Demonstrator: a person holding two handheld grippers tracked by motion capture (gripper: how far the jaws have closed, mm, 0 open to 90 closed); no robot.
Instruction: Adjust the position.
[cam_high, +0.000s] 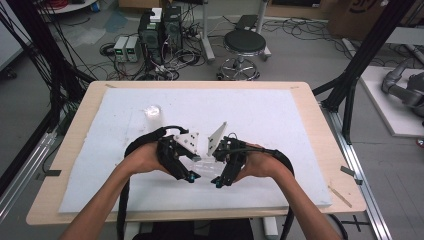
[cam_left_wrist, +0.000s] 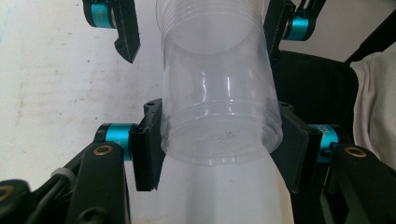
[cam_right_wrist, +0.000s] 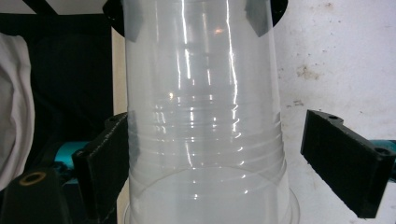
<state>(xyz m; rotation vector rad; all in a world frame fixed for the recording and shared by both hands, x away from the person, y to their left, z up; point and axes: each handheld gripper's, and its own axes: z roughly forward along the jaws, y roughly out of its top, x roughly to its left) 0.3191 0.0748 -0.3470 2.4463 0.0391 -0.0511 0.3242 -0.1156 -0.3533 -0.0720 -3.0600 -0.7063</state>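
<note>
Both forearms are reaching in low over the white tabletop (cam_high: 280, 120), hands turned inward so the tools are facing each other near its front middle. The left tool (cam_left_wrist: 217, 154) is gripping the closed bottom end of a clear plastic cup (cam_left_wrist: 219, 93), held off the surface between the hands. The right tool (cam_right_wrist: 224, 163) is standing released around the cup's rim end, one jaw touching, the other apart.
</note>
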